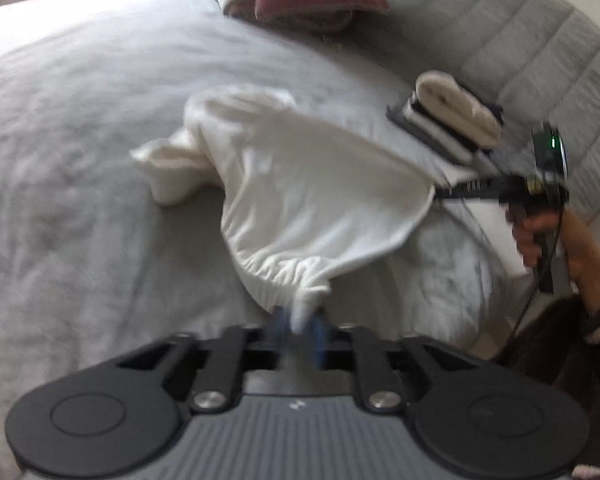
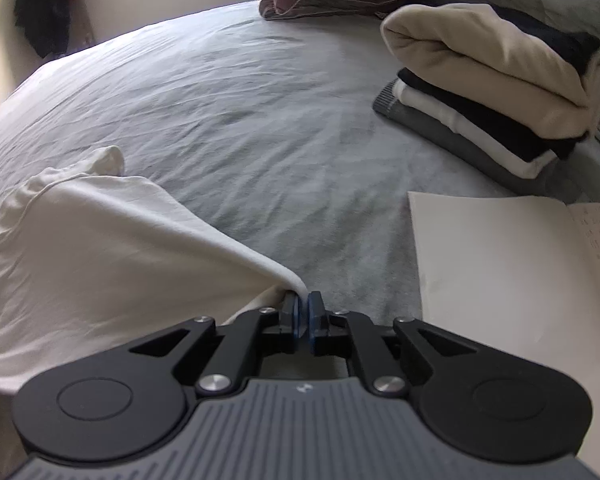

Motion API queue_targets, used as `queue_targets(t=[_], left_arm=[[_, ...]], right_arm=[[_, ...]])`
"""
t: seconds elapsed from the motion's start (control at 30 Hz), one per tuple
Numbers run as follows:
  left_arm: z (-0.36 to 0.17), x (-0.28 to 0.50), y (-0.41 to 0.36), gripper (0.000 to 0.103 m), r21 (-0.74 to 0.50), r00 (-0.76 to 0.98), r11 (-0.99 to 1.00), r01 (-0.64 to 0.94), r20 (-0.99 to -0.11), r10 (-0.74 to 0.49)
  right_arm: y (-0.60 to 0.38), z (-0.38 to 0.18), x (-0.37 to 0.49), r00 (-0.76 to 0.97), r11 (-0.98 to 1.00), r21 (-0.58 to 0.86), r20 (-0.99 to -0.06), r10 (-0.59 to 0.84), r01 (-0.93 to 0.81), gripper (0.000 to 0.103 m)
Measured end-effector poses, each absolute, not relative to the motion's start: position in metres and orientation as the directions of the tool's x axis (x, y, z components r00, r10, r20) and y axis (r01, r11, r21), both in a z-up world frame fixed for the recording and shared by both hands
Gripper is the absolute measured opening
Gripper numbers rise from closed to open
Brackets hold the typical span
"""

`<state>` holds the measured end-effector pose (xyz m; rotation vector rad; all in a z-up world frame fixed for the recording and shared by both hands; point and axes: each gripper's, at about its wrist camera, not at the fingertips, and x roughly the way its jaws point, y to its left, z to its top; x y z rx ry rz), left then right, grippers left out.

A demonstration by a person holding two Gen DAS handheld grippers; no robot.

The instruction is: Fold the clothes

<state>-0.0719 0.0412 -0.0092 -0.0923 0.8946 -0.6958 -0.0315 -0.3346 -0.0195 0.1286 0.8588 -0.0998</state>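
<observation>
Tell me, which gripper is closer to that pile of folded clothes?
Right. The right gripper holds the white garment just below the folded stack; the left gripper is at the garment's opposite corner, farther away.

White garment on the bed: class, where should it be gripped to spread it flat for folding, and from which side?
Grip the white garment at both corners of its hem, coming from the near side of the bed. The hem faces us and the sleeve trails away, so pulling the corners apart spreads it flat. The right tongs pinch one corner.
</observation>
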Motion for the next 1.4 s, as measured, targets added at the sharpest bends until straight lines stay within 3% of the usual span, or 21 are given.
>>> queue_targets(t=[0.1,0.13,0.17,0.5,0.83,1.13,1.3,1.33,1.37,1.4], left_arm=[[-0.001,-0.066,0.047,0.058,-0.346,0.475,0.793,0.501,-0.656,-0.587],[-0.001,-0.063,0.049,0.059,-0.352,0.481,0.796,0.493,-0.652,-0.586],[-0.001,-0.06,0.052,0.062,-0.357,0.488,0.801,0.481,-0.65,-0.582],[-0.015,-0.014,0.067,0.064,-0.368,0.567,0.878,0.306,-0.671,-0.479],[-0.026,0.018,0.067,0.062,-0.399,0.575,0.886,0.237,-0.677,-0.459],[-0.03,0.032,0.057,0.036,-0.437,0.584,0.875,0.206,-0.663,-0.469],[-0.032,0.036,0.051,0.007,-0.433,0.59,0.881,0.188,-0.667,-0.454],[-0.031,0.035,0.05,0.007,-0.426,0.598,0.886,0.183,-0.667,-0.444],[-0.029,0.034,0.05,0.006,-0.417,0.608,0.892,0.176,-0.666,-0.432],[-0.027,0.032,0.05,0.006,-0.405,0.623,0.898,0.172,-0.662,-0.417]], right_arm=[[-0.329,-0.013,-0.031,0.657,0.989,0.078,-0.753,-0.026,0.129,0.028],[-0.327,-0.011,-0.031,0.665,0.989,0.086,-0.747,-0.018,0.122,0.041],[-0.325,-0.007,-0.031,0.677,0.989,0.094,-0.736,-0.008,0.115,0.048],[-0.271,0.015,-0.024,0.701,0.983,0.179,-0.694,0.163,-0.051,0.048],[-0.186,0.012,-0.016,0.614,0.935,0.216,-0.708,0.348,-0.282,0.048],[-0.129,0.003,-0.017,0.512,0.872,0.255,-0.727,0.458,-0.418,0.048],[-0.109,-0.011,-0.017,0.487,0.874,0.207,-0.763,0.426,-0.44,0.048],[-0.106,-0.015,-0.016,0.494,0.883,0.18,-0.772,0.4,-0.434,0.041],[-0.105,-0.018,-0.016,0.5,0.89,0.161,-0.778,0.38,-0.426,0.025],[-0.107,-0.018,-0.015,0.498,0.892,0.161,-0.78,0.378,-0.423,0.015]])
